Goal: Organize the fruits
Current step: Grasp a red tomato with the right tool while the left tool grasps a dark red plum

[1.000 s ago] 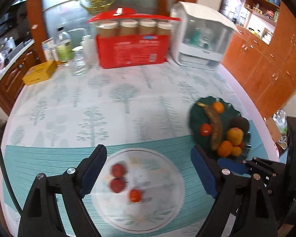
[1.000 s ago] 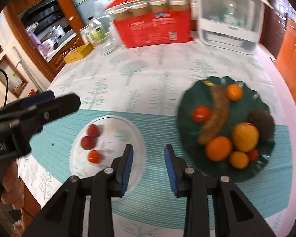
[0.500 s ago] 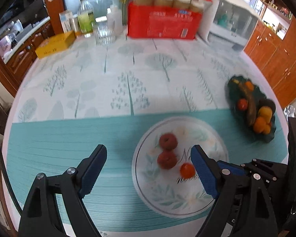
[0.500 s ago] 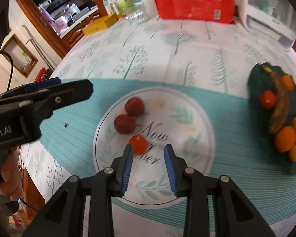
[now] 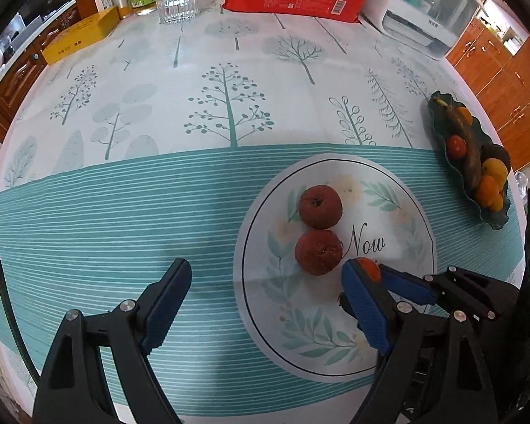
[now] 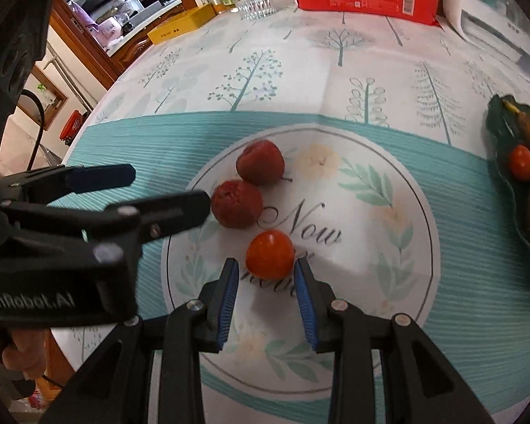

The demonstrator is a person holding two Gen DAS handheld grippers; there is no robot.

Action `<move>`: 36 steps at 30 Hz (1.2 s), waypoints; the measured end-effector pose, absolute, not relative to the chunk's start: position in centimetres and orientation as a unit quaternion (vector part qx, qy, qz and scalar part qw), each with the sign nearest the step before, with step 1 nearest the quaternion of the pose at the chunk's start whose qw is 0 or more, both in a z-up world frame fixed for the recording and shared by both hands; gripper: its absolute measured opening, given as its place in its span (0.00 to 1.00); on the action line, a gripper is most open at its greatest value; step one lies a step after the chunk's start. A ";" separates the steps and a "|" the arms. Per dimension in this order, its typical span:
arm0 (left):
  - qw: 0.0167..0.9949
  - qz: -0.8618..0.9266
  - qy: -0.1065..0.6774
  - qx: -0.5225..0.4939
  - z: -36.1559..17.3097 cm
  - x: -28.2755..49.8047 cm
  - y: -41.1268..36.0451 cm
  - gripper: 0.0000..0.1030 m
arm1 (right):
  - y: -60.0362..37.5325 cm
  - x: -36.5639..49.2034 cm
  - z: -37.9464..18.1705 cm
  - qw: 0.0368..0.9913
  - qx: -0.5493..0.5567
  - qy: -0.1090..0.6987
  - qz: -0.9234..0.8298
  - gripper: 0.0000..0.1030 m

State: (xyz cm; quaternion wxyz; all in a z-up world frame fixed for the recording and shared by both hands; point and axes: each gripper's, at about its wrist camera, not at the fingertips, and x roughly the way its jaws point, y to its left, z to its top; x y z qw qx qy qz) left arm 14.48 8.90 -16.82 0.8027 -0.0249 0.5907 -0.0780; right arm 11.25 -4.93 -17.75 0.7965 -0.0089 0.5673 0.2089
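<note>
Bright, even indoor light; soft shadows, sharp centre, fisheye-warped dark edges.

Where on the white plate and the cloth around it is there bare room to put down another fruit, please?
The white plate is bare on its right half, beyond the "Now" lettering, and along its near rim. The striped cloth left of it is bare too. The plate's left side is crowded: two dark red fruits, the tomato and the right gripper around it.
</note>
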 end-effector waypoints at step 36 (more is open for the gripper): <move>0.793 -0.084 0.603 -0.019 -19.3 15.3 3.8 0.31 | -11.0 10.3 -16.8 0.816 0.012 0.552 0.171 0.26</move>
